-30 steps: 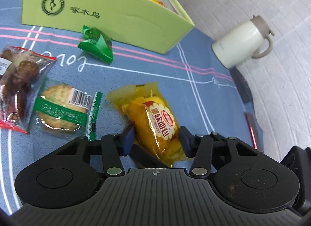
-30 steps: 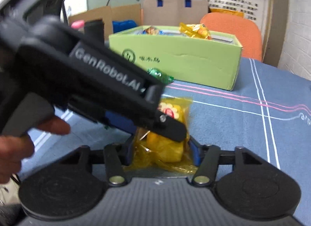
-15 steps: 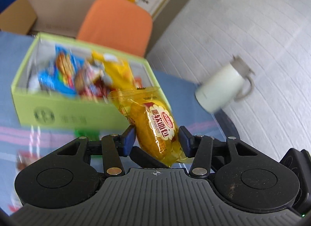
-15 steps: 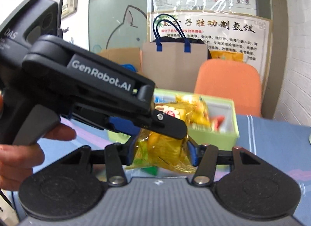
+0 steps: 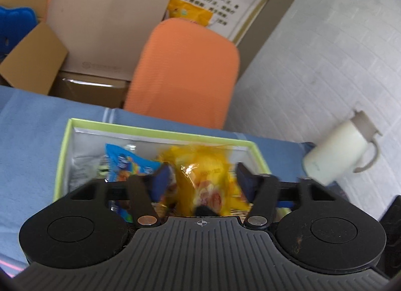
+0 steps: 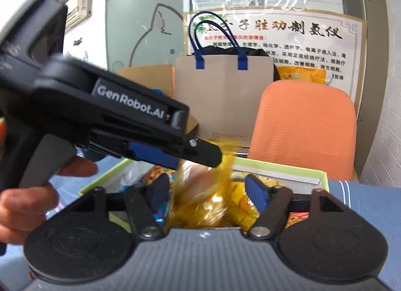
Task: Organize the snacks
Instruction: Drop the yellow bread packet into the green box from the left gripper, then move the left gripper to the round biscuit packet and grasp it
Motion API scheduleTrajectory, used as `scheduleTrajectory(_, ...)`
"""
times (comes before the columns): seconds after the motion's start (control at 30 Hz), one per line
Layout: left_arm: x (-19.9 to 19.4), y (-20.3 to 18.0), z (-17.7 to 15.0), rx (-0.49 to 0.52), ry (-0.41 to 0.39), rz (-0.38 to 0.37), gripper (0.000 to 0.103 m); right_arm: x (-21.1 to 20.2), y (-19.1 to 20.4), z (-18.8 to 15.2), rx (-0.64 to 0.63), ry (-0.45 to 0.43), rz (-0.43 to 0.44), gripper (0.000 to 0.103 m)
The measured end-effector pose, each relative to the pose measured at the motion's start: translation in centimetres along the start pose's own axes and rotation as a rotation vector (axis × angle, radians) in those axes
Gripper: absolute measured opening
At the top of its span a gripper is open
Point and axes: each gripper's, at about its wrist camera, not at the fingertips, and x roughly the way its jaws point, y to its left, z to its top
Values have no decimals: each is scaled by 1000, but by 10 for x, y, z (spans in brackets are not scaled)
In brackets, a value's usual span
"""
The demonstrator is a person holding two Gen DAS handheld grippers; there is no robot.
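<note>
While both grippers hang over the blue tablecloth (image 5: 30,125), the largest thing beneath them is the green snack box (image 5: 160,132), open-topped and already holding several packets, among them a blue packet (image 5: 125,163). Behind it stand an orange chair (image 5: 185,73) and a paper bag (image 5: 105,22), with a white jug (image 5: 340,150) off to the right on the cloth.

The yellow bread packet (image 5: 203,173) sits directly ahead of the left gripper (image 5: 201,178), between its blue pads (image 5: 161,178), and above the box's interior. Its long axis seems to run away from the camera and downward, though motion blur makes that uncertain. The left gripper's jaws are opening, and a gap shows on each side of the packet, so it looks let go rather than pinched.

Seen from the right wrist, the same yellow bread packet (image 6: 200,195) lies between the right gripper (image 6: 204,190) pads as well, and those jaws are opening too, with clear space beside the wrapper. The left gripper (image 6: 200,150) crosses in from the left above it, carried by a hand (image 6: 30,190). Both grippers are about equally near the packet; neither appears to press on it. Its blur suggests it is dropping into the box, so the next move probably only needs both grippers drawn back clear of the rim.
</note>
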Motion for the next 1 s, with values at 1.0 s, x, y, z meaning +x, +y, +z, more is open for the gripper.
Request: scheduleTrajectory(1.0, -167, 75, -184, -259, -44, -49, 73, -70, 134, -123, -37, 227, 261, 103)
